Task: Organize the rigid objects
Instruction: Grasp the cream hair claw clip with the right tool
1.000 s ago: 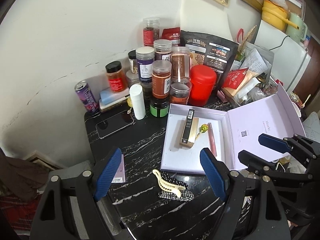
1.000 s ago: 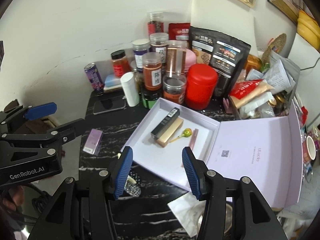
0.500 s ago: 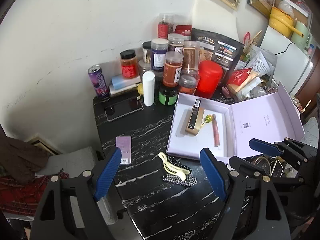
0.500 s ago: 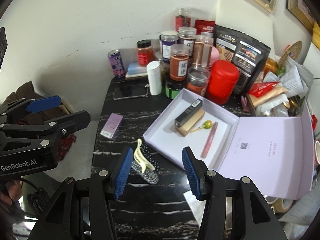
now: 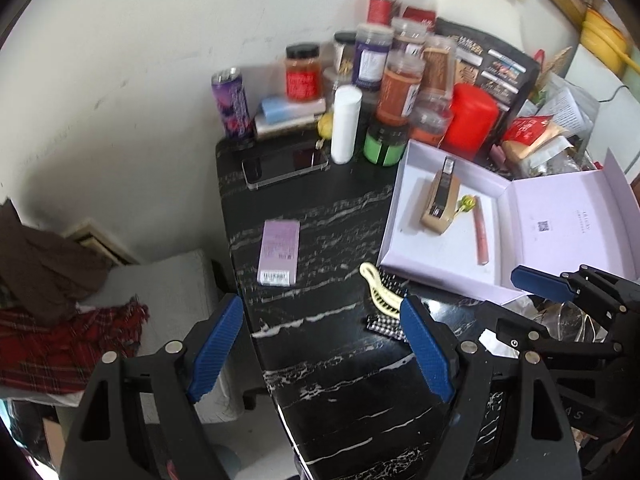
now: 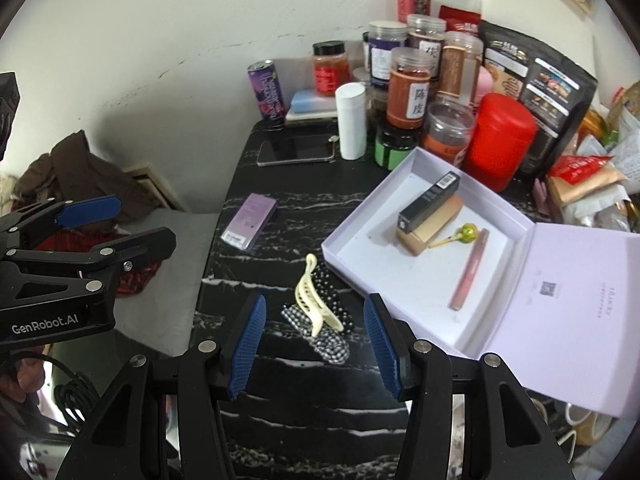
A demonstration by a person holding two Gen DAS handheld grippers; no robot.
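Two grippers are hanging over the black marble counter (image 6: 304, 400), and I am seeing both from their own cameras. My left gripper (image 5: 320, 344) is holding its jaws wide apart with nothing between them; only bare counter is showing in the gap. My right gripper (image 6: 316, 344) is keeping its jaws apart too, a bit narrower, and they are not gripping anything. Between the blue pads of the right one, but further away on the counter, a cream hair claw clip (image 6: 314, 300) is lying on top of a black-and-white checked hair tie (image 6: 328, 340).

Just beside the clip, the open lilac gift box (image 6: 360, 216) is sitting with its lid (image 6: 568, 320) folded out flat to the right. Inside the box tray, a black slim carton (image 6: 430, 202) is resting on a tan carton (image 6: 432, 224), a small green lollipop (image 6: 466, 233) is lying next to them, and a reddish lip gloss tube (image 6: 470, 274) is lying near the hinge side.

A small purple carton (image 6: 250, 220) is lying alone on the counter, well apart from the gift box. Near the wall, a phone (image 6: 296, 150) is lying flat, a white cylinder bottle (image 6: 351, 120) is standing upright beside it, and a purple can (image 6: 266, 90) and a red canister (image 6: 500, 144) are standing among many spice jars.
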